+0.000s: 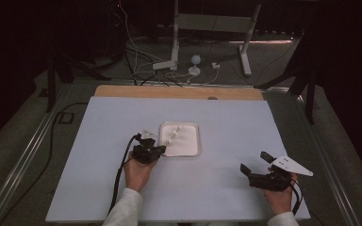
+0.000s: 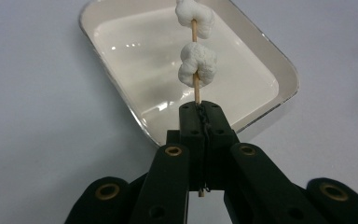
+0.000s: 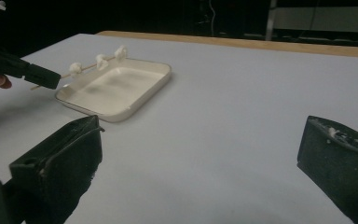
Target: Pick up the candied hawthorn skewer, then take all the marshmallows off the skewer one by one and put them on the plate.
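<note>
Three white soft lumps (image 3: 99,61) sit threaded along a thin wooden skewer (image 2: 196,86), and the left gripper (image 2: 200,116) has its fingers (image 2: 190,122) closed fully on the bare near end of that stick. In the high view the left gripper (image 1: 147,151) is at the left edge of the white tray (image 1: 195,146), near the middle of the pale surface (image 1: 99,188). The skewer reaches out over the tray; in the right gripper view it is lifted a little above the tray (image 3: 140,100) rim and slopes gently, not lying in it.

I judge the skewer very light and stiff but easy to snap, so a grip on the bare wood is the correct place. The lumps look soft and perhaps a bit sticky; I think they would squash or slide along the stick if they were pinched, so better not to take them directly. Because the stick is held at one end only, it may swing or turn between the pads if the hand moves fast.

Farther right, the right gripper (image 1: 256,170) rests near the front right of the surface, well apart from the tray. Its fingers (image 3: 56,163) stand wide open and hold nothing.
</note>
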`<control>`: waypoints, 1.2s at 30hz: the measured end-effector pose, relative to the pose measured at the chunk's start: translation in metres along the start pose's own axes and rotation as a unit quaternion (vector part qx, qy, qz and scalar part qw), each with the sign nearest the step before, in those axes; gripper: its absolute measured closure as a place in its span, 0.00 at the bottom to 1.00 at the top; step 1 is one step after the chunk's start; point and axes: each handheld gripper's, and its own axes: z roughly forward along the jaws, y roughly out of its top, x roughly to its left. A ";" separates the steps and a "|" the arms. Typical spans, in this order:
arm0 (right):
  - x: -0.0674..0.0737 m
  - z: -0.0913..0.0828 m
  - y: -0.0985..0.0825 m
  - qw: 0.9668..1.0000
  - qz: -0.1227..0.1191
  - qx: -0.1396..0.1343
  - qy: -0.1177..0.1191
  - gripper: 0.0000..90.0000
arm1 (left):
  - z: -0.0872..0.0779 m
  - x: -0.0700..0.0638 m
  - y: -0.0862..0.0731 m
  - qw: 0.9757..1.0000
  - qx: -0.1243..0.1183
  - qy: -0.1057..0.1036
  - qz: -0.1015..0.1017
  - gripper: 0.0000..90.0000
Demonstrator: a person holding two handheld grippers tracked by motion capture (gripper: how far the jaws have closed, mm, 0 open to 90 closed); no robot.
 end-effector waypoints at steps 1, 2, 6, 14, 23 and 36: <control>0.001 0.001 0.002 1.000 0.000 0.000 0.004 0.00 | -0.003 0.001 -0.001 1.000 -0.006 -0.003 0.000 1.00; 0.002 0.003 0.004 1.000 -0.001 0.000 0.008 0.00 | -0.005 0.001 -0.001 1.000 -0.013 -0.007 0.002 1.00; 0.011 0.013 0.018 0.999 -0.012 0.003 0.032 0.00 | -0.019 0.000 -0.005 0.999 -0.038 -0.010 0.019 1.00; 0.024 0.039 0.039 0.998 -0.016 0.003 0.057 0.00 | -0.026 -0.001 -0.012 0.998 -0.048 -0.021 0.030 1.00; 0.042 0.076 0.072 0.997 -0.010 -0.005 0.080 0.00 | -0.032 -0.001 -0.014 0.997 -0.067 -0.025 0.026 1.00; 0.069 0.130 0.104 0.993 -0.008 0.021 0.117 0.00 | -0.037 -0.009 -0.018 0.996 -0.082 -0.030 0.031 1.00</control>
